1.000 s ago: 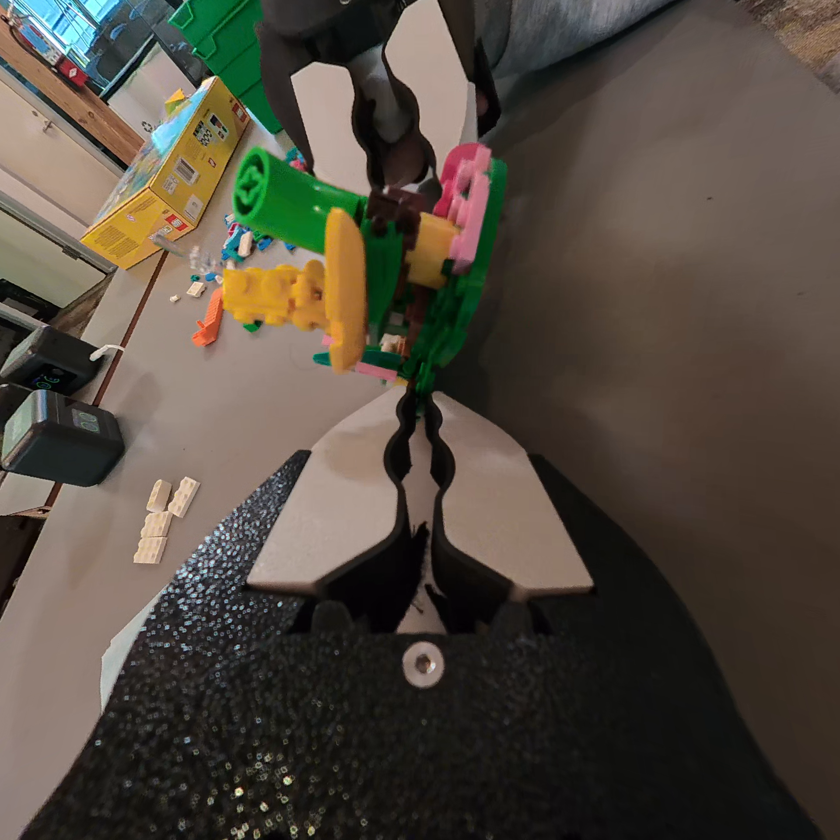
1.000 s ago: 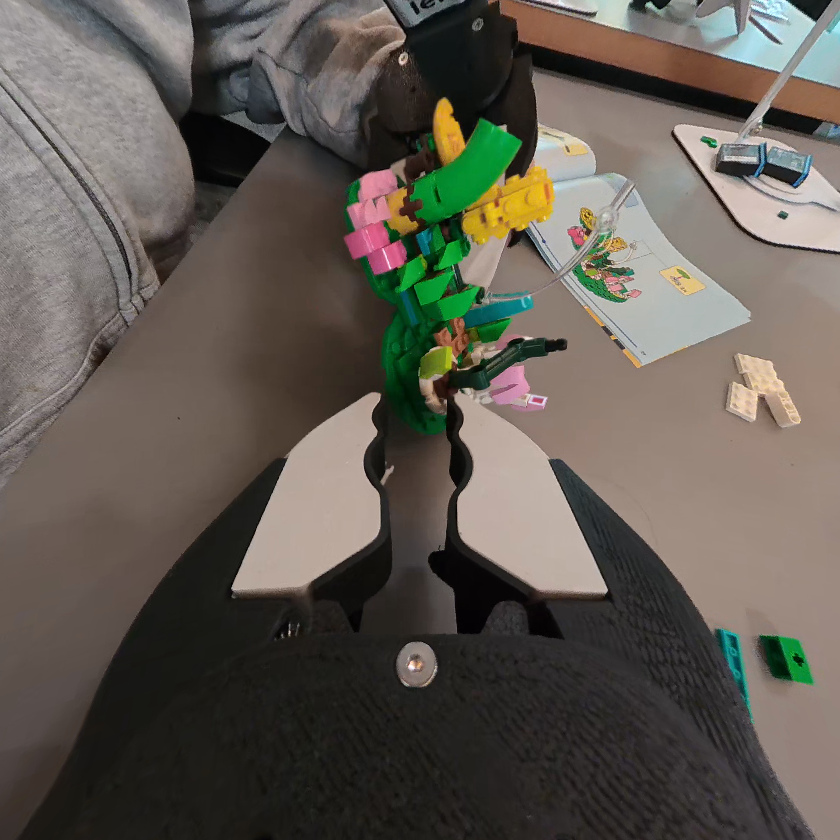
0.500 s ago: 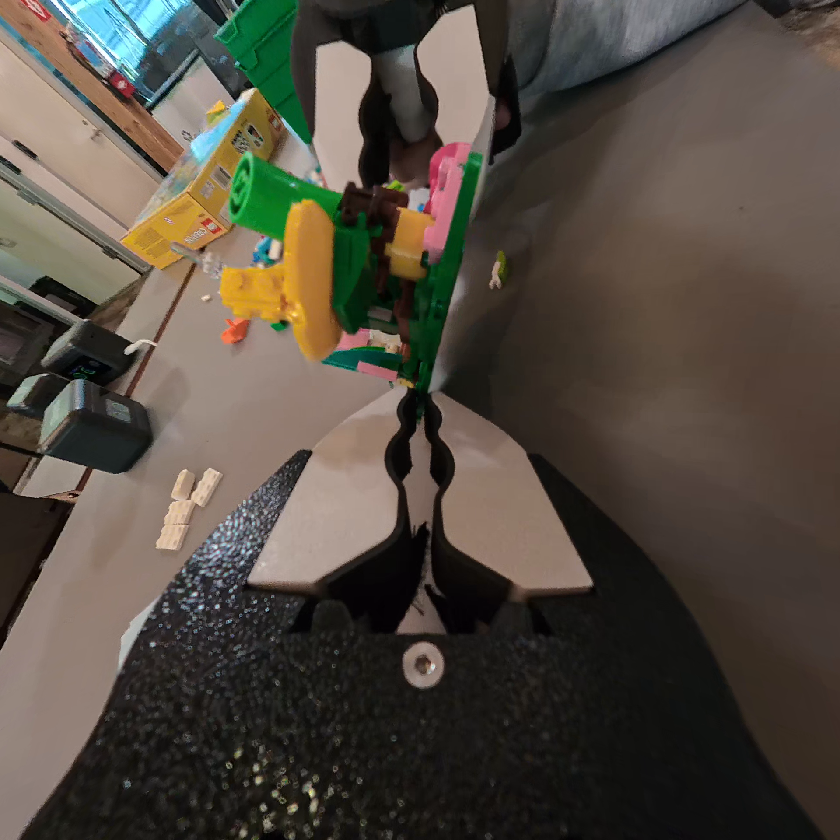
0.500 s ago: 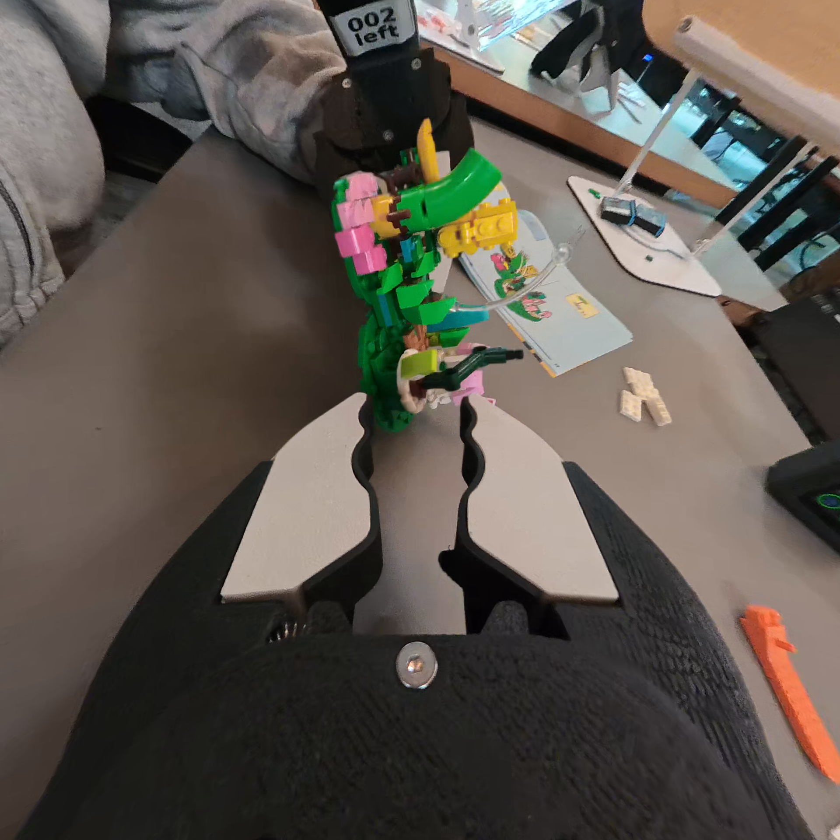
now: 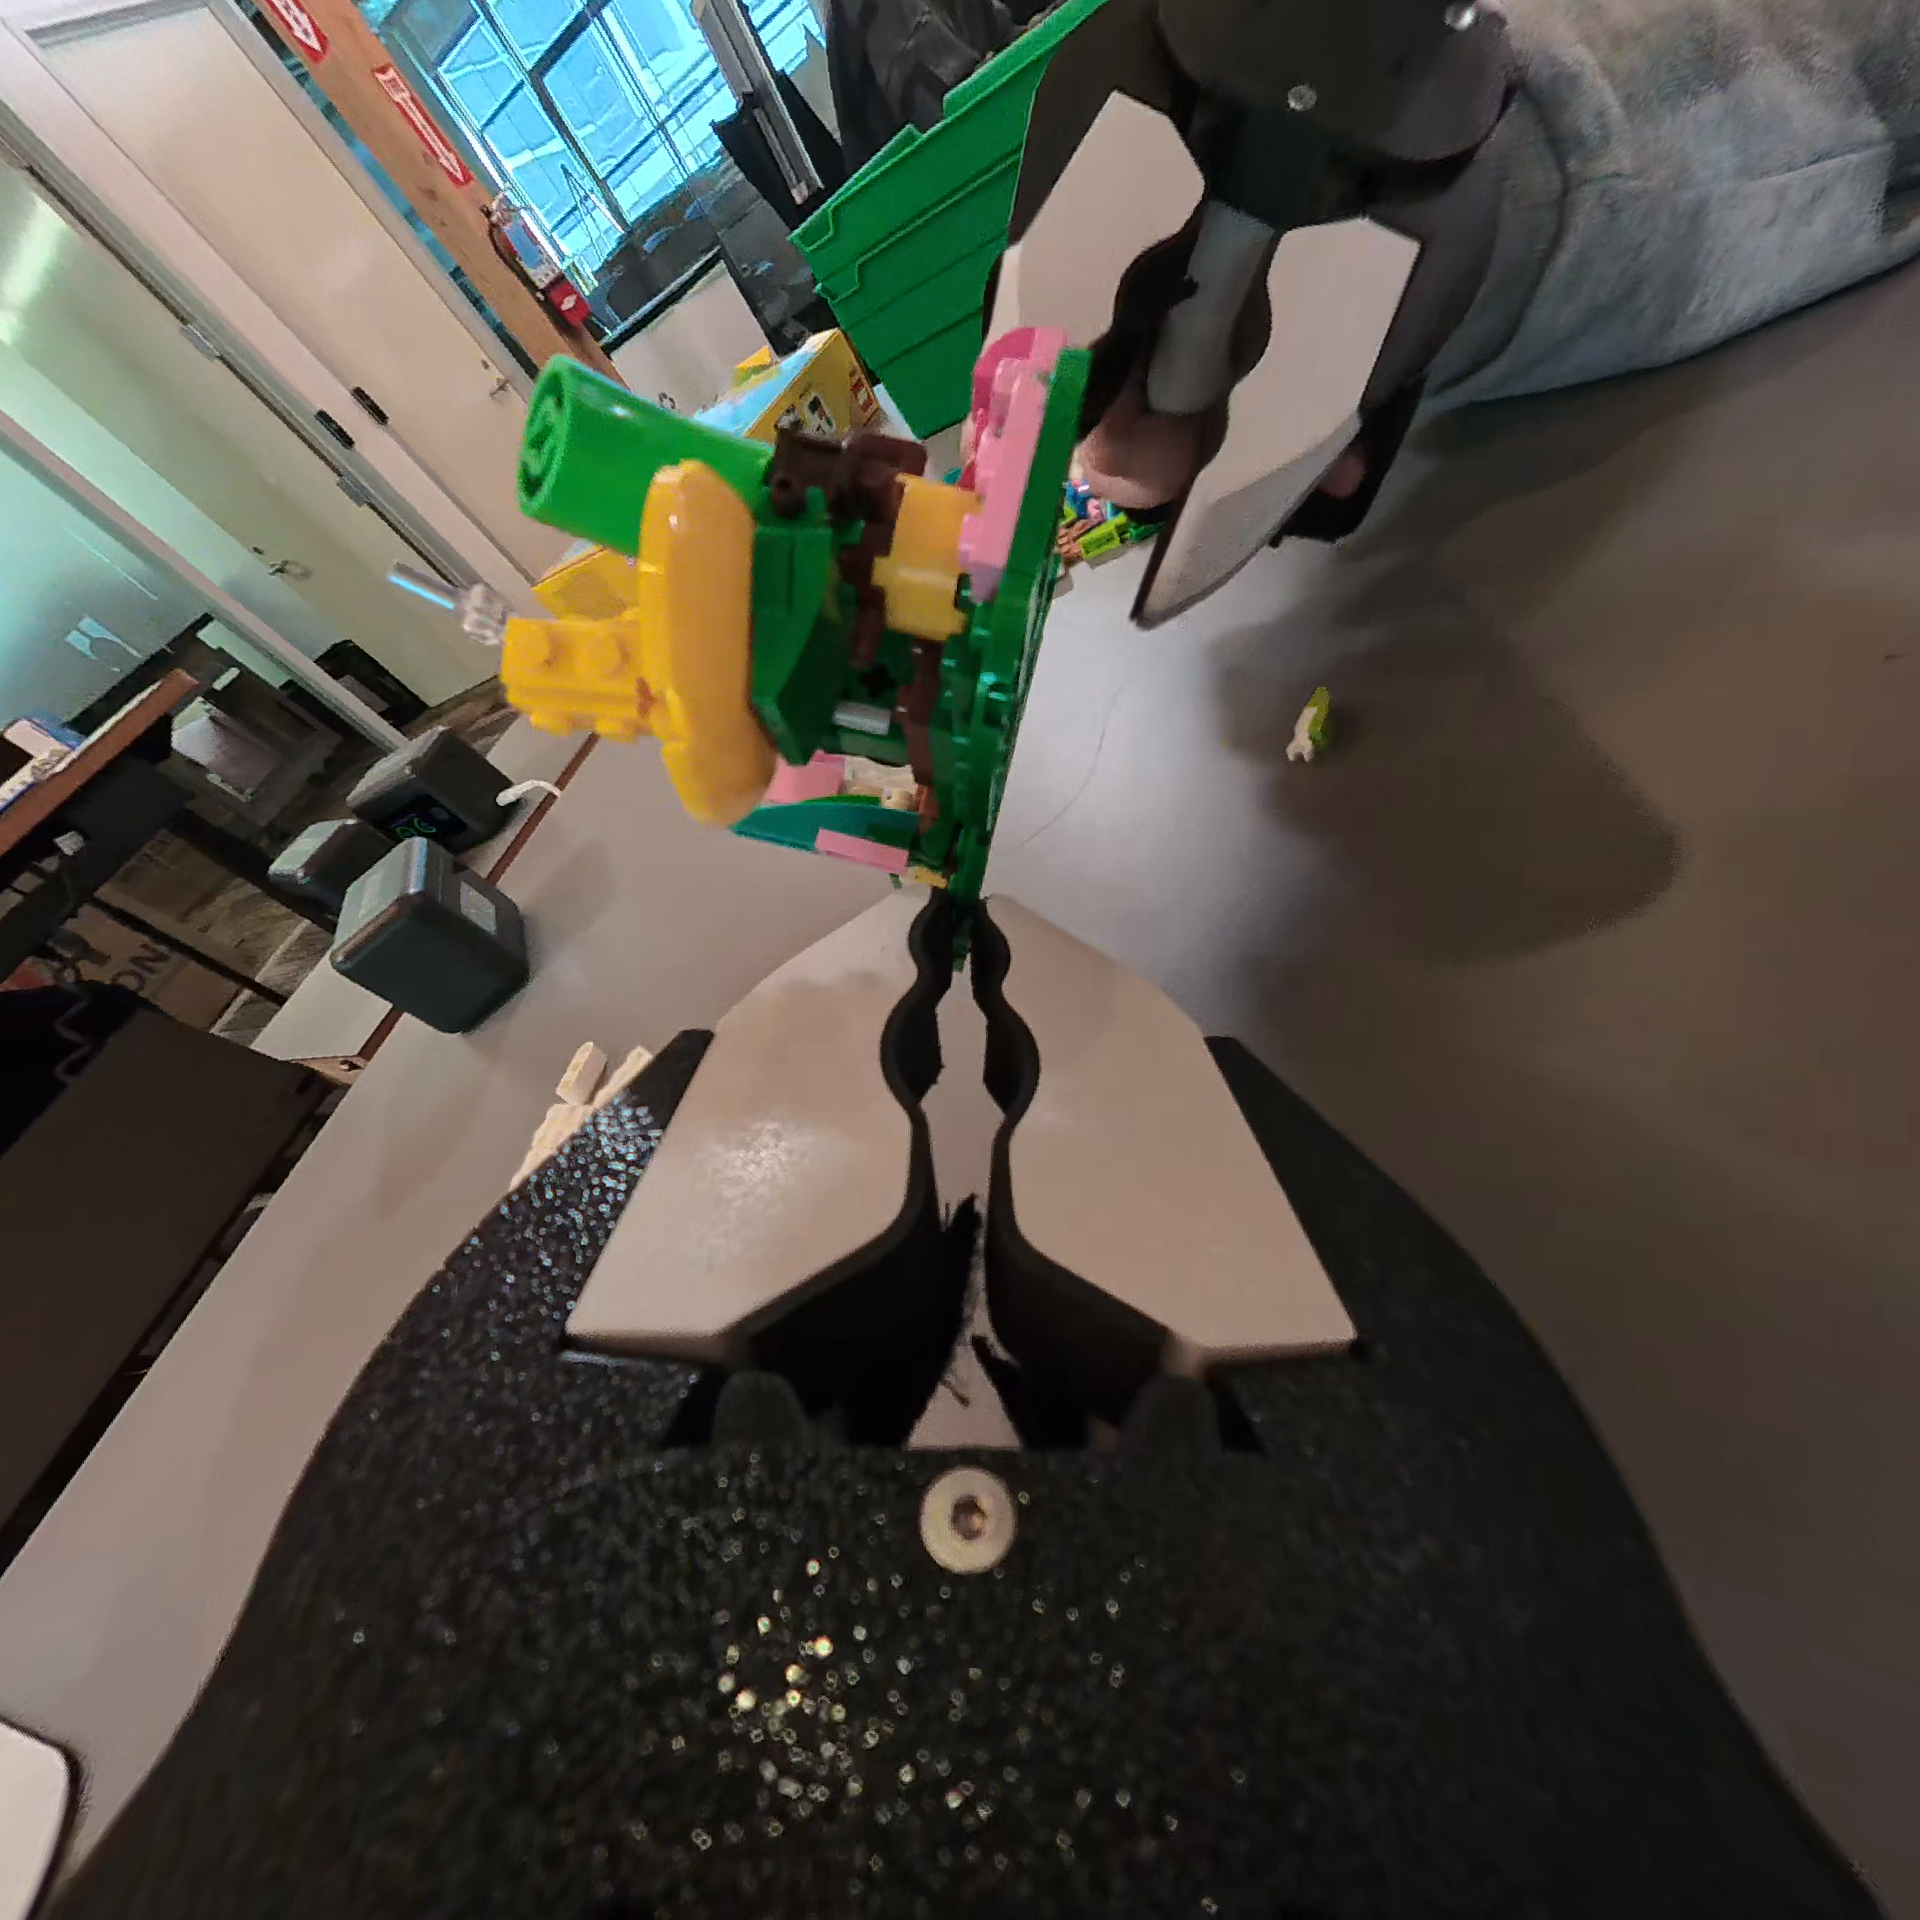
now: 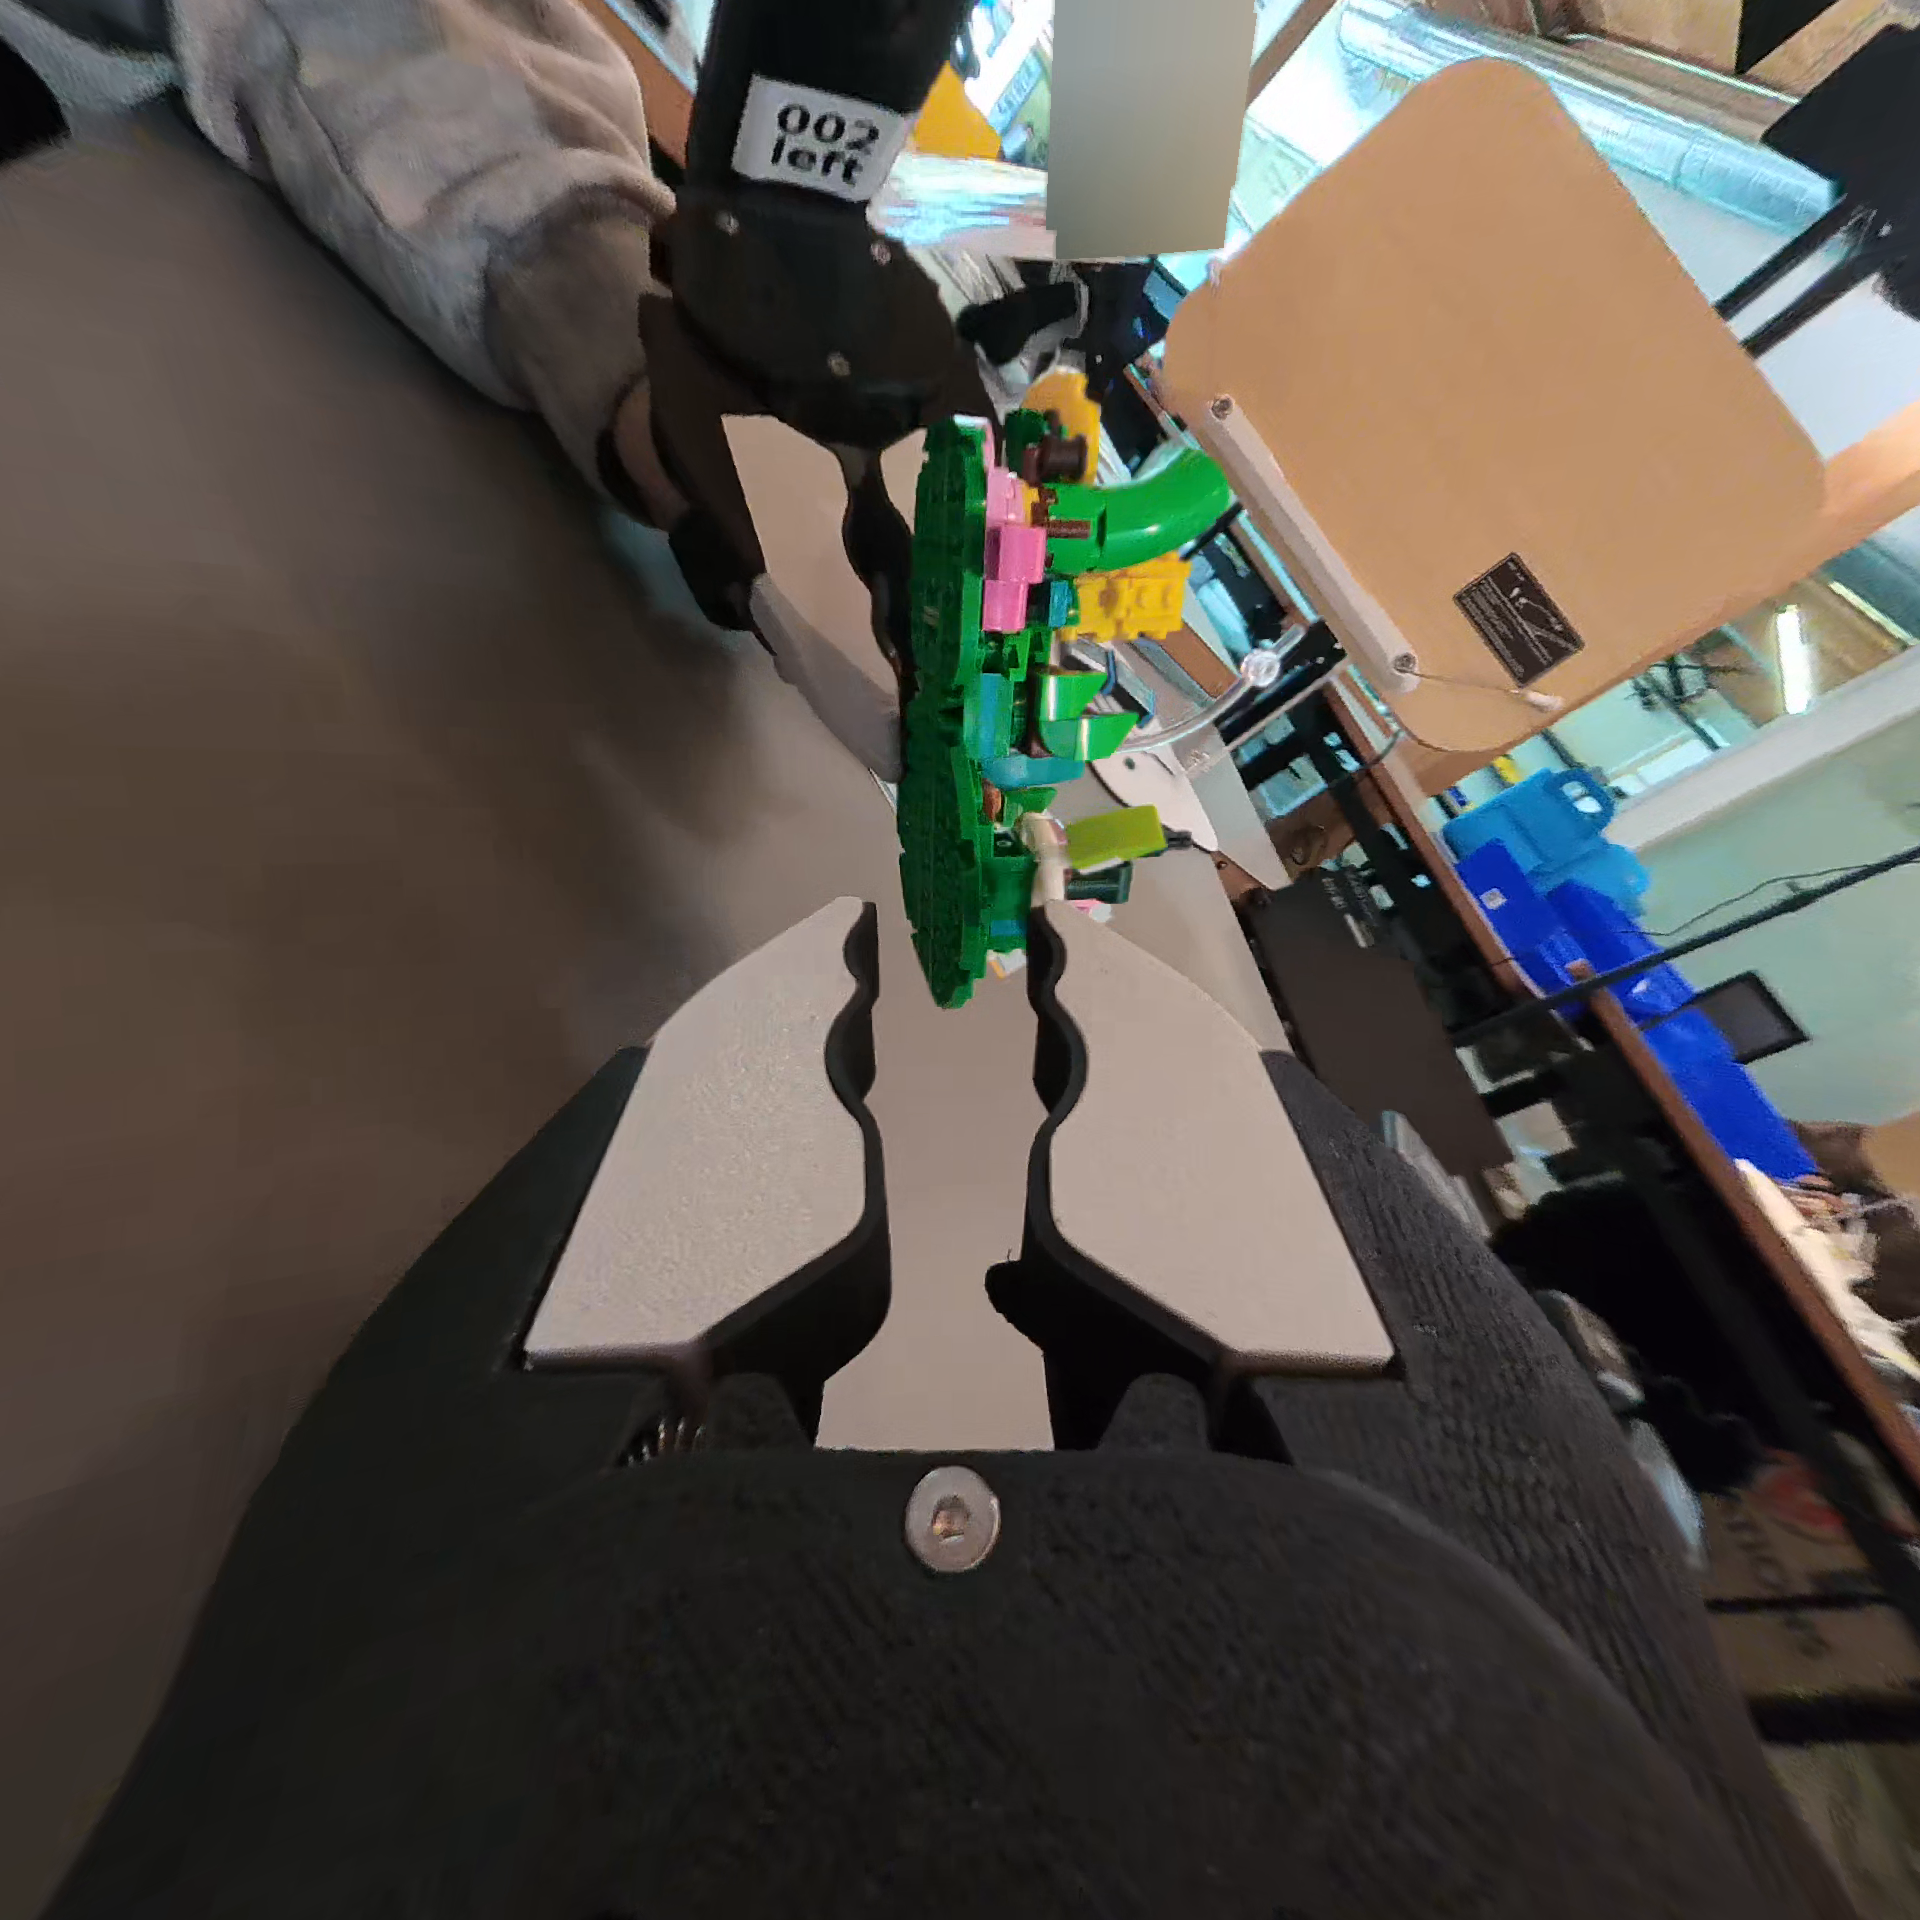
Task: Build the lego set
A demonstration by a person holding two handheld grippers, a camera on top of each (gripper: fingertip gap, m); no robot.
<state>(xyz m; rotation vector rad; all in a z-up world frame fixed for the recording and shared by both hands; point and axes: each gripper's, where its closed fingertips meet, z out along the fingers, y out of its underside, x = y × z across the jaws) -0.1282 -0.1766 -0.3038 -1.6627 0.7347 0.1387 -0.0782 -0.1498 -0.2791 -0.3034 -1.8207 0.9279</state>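
The Lego model (image 5: 831,623) is a green base plate carrying a green tube, yellow, pink, brown and teal pieces. It is held in the air, plate upright and edge-on. My left gripper (image 5: 958,914) is shut on the plate's near edge. In the right wrist view the model (image 6: 945,727) hangs from the left gripper (image 6: 821,436) at its far end. My right gripper (image 6: 951,930) is open, its fingertips on either side of the plate's lower edge, with gaps on both sides. It also shows in the left wrist view (image 5: 1247,499) behind the model.
A grey table (image 5: 1558,1039) lies below, with a small lime piece (image 5: 1311,722) on it. A green bin (image 5: 935,239), a yellow box (image 5: 810,400), black devices (image 5: 426,940) and white bricks (image 5: 582,1081) sit to the left. A tan board (image 6: 1475,395) and a blue bin (image 6: 1558,894) stand to the right. Tip to tip, the grippers are about 7 centimeters apart.
The right gripper's jaws have opened wider off the model's end. Both grippers and the model have risen and tilted, so the plate now stands edge-on.
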